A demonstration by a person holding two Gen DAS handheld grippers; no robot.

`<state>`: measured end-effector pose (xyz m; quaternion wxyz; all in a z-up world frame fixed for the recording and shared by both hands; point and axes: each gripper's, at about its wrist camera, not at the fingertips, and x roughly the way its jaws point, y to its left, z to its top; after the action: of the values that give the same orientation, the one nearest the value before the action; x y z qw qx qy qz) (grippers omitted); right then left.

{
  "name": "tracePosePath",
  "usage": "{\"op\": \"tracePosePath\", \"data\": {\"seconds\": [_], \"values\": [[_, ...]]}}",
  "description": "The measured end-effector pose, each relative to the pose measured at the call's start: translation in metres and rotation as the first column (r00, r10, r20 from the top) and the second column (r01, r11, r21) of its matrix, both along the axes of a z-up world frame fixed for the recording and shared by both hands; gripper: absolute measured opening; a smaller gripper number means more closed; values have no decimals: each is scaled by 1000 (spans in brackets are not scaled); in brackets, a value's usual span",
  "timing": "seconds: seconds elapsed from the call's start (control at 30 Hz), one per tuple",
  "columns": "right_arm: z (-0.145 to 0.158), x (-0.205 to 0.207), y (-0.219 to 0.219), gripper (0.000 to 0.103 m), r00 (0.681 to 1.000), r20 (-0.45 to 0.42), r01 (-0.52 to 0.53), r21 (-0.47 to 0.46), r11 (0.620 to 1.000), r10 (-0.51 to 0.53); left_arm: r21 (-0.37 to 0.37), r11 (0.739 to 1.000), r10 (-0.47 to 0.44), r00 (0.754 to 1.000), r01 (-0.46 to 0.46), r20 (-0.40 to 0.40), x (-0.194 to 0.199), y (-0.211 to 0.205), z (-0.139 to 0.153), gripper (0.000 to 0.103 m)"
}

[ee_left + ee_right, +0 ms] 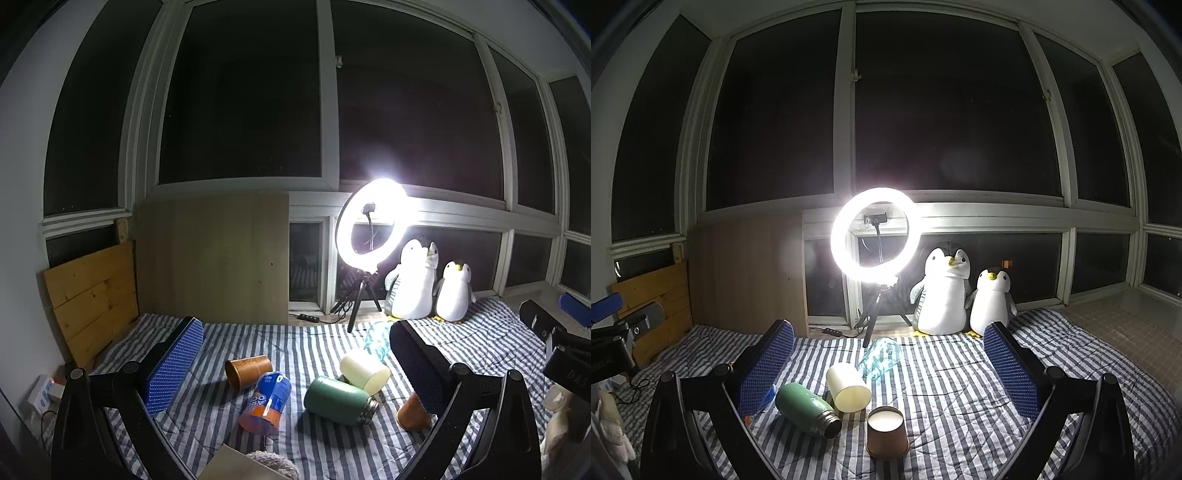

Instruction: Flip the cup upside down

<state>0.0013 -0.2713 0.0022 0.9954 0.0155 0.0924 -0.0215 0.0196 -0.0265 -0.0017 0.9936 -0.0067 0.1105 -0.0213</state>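
Observation:
Several cups lie on a striped bed sheet [317, 354]. A brown paper cup [886, 432] stands upside down, base up; in the left wrist view [412, 410] my right finger half hides it. Another brown cup [247, 369] lies on its side, mouth to the left. A blue and orange cup [266, 402] lies beside it. A cream cup [847, 386] and a green bottle [807, 408] lie on their sides, as does a clear glass jar [879, 356]. My left gripper [295, 369] is open and empty. My right gripper [886, 369] is open and empty above the upside-down cup.
A lit ring light [873, 230] on a tripod stands at the back of the bed. Two plush penguins [945, 291] sit by the window. A wooden headboard [92, 295] is at the left. The other gripper shows at the right edge of the left wrist view [554, 332].

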Motion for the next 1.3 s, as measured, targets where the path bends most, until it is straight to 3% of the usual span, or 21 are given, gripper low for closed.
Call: {"op": "tracePosePath", "data": {"seconds": [1.3], "values": [[-1, 1, 4, 102, 1000, -12, -1, -3, 1000, 1, -24, 1000, 12, 1000, -12, -9, 0, 3, -5, 103]]}}
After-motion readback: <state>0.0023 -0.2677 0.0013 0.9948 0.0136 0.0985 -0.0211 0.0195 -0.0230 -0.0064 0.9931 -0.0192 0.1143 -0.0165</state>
